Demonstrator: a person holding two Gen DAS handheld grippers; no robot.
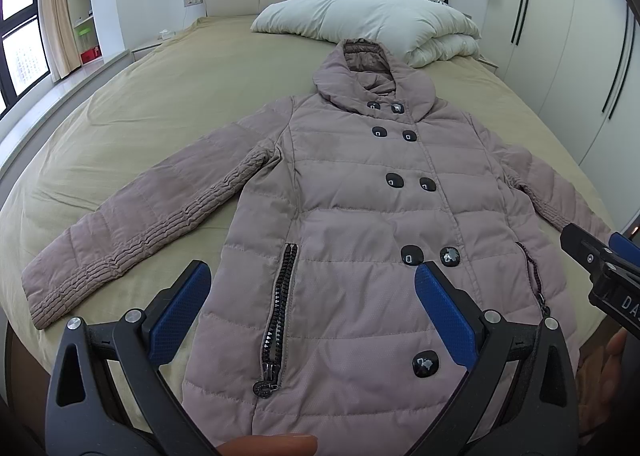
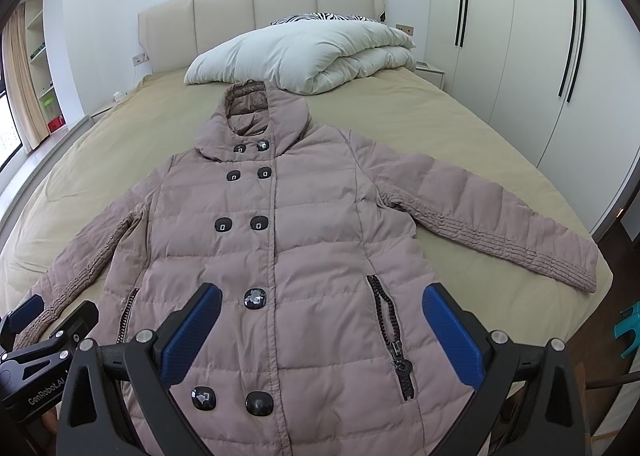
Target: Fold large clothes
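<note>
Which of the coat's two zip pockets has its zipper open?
The pocket on the coat's left-hand side in the left wrist view: its teeth gape apart, while the other pocket's zip runs closed.

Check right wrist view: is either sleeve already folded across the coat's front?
No. The coat lies flat on the bed, with the right sleeve and left sleeve both spread outward.

A mauve quilted puffer coat [image 1: 360,216] of matt, stitched cloth carries glossy black plastic buttons [image 1: 394,180] and dark toothed pocket zips [image 1: 280,308]. It lies on a smooth, matt tan bedsheet [image 1: 160,96]. The padded cream headboard [image 2: 260,16] looks like smooth leather. The white folded duvet [image 2: 304,52] is soft cloth.
</note>
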